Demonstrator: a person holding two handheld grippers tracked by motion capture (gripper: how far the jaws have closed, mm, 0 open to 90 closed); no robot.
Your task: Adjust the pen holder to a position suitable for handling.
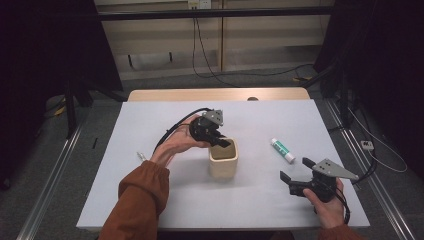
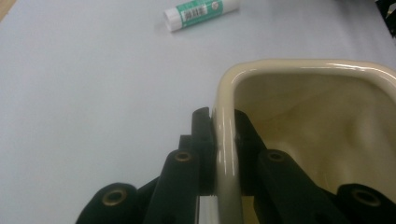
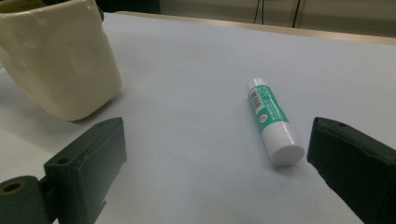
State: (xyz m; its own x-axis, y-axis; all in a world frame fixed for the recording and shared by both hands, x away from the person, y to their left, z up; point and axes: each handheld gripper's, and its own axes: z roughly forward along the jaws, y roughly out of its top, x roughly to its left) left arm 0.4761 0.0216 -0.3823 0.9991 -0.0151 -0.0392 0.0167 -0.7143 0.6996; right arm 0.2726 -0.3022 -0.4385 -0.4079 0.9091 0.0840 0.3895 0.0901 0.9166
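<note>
- The step in hand looks like steadying the holder: the left gripper (image 1: 220, 140) has its jaws clamped on the near wall of the cream cup (image 1: 223, 161), one jaw outside and one inside the rim — the left gripper view shows the rim (image 2: 226, 140) pinched tight between them.
- The cup stands near the middle of the white desk (image 1: 150, 200). In the right gripper view it appears tilted, but whether that is a real lean or the camera's own slant I cannot tell.
- The right gripper (image 1: 296, 175) waits near the desk's right front, its jaws well apart and holding nothing.
- The glue stick (image 1: 282, 150), white cap and green label, lies flat on the desk to the right of the cup, well apart from it. In the right gripper view the glue stick (image 3: 273, 122) lies ahead of the open jaws, its capped end nearest, not yet between them.
- The next move, as I judge it, calls for the right gripper to go forward, straddle the stick across its width, and close on the body rather than the cap — a round tube may roll away if nudged.
- The left grip should hold firm, so the cup stays put when the stick goes in.
</note>
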